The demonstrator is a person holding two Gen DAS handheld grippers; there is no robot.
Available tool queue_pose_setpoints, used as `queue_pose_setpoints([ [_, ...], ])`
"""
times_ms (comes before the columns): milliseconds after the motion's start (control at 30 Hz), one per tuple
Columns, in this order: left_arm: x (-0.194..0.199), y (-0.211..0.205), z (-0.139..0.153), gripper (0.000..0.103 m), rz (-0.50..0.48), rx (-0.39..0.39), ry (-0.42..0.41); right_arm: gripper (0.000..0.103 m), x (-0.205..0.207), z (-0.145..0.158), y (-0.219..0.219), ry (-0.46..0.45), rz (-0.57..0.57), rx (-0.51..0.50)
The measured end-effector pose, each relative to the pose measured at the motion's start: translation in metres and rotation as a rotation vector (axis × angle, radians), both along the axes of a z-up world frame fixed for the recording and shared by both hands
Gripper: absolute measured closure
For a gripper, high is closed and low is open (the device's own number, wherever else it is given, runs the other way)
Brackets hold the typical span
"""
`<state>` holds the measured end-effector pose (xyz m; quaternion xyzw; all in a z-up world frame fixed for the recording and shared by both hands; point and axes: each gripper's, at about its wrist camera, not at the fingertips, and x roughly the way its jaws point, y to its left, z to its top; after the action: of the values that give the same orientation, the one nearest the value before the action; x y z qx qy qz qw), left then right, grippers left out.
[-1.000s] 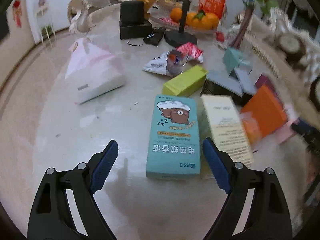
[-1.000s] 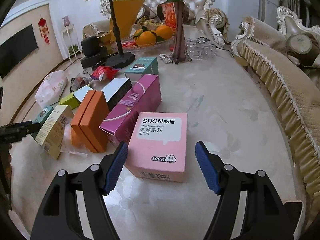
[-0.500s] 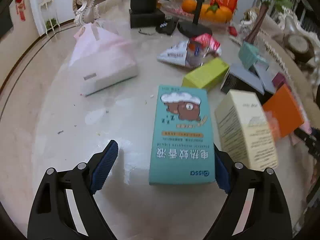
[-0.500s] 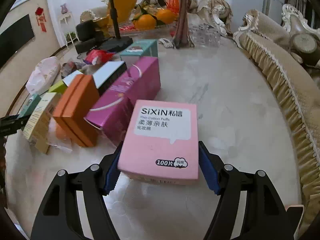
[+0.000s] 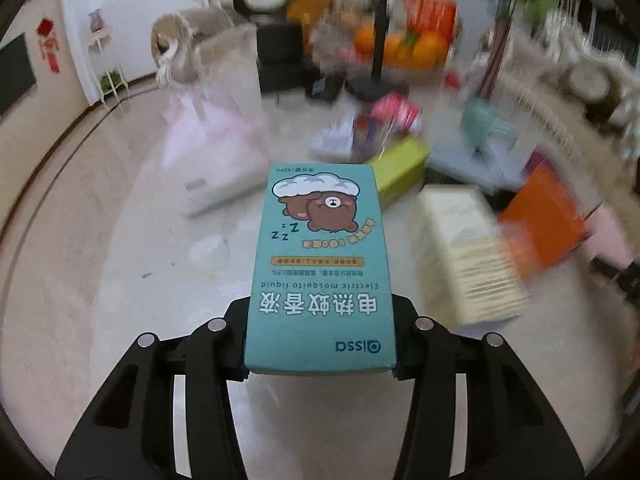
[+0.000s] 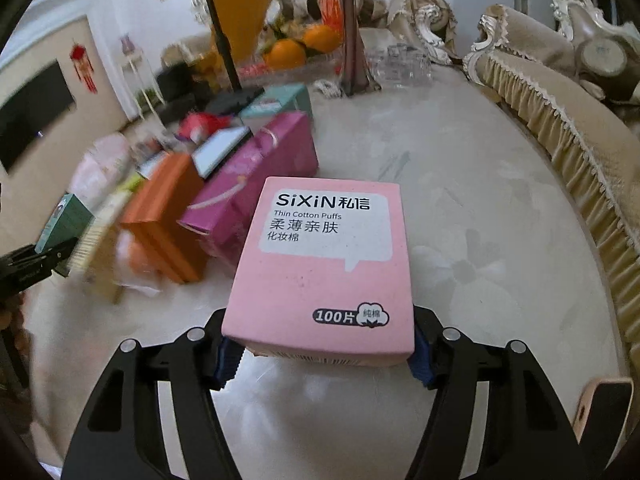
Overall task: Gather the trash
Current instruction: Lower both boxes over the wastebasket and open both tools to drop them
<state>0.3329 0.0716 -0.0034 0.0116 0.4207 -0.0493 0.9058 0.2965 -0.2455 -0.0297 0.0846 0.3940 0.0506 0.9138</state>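
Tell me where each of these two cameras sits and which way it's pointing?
Left wrist: sits on the left gripper, looking down along its fingers at the teal box they clamp; only the black fingers show.
Right wrist: sits on the right gripper, looking down at the pink box in its grip; the left gripper shows at the left edge.
Shared: both see the table, the orange box, the oranges and the teal box.

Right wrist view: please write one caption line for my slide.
Right gripper shut on the pink cotton puffs box, with more boxes at left on the marble table.
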Motion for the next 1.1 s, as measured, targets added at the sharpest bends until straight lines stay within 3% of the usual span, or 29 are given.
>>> queue_pose_setpoints([
  [167,-0.077,-0.014,0.047,0.056,-0.091,-0.065,-0.169,0.04,-0.065,0.029,-0.008,-0.108,0.076,0.125],
  [200,-0.107,-0.022,0.054,0.056,-0.122,-0.078,-0.208,0.04,-0.08,0.033,-0.007,-0.123,0.096,0.146],
  [333,-0.205,-0.047,0.049,0.056,-0.219,-0.118,-0.254,0.04,-0.164,0.032,0.0,-0.146,0.226,0.205],
  [400,-0.257,-0.058,0.034,0.056,-0.267,-0.168,-0.21,0.04,-0.203,0.025,0.007,-0.113,0.295,0.222],
  [467,-0.303,-0.069,0.009,0.056,-0.309,-0.226,-0.113,0.04,-0.238,0.011,0.016,-0.035,0.357,0.244],
  [633,-0.35,-0.083,-0.059,0.056,-0.306,-0.263,0.147,0.04,-0.289,-0.043,0.041,0.186,0.425,0.279],
  [733,-0.349,-0.089,-0.119,0.056,-0.268,-0.201,0.312,0.04,-0.285,-0.099,0.058,0.343,0.417,0.231],
  [867,-0.328,-0.099,-0.196,0.056,-0.252,-0.171,0.502,0.04,-0.253,-0.165,0.075,0.479,0.392,0.075],
  [1000,-0.313,-0.11,-0.238,0.056,-0.247,-0.116,0.564,0.04,-0.232,-0.206,0.096,0.543,0.38,-0.026],
  [1100,-0.311,-0.109,-0.253,0.054,-0.242,-0.099,0.589,0.04,-0.231,-0.218,0.105,0.55,0.384,-0.034],
])
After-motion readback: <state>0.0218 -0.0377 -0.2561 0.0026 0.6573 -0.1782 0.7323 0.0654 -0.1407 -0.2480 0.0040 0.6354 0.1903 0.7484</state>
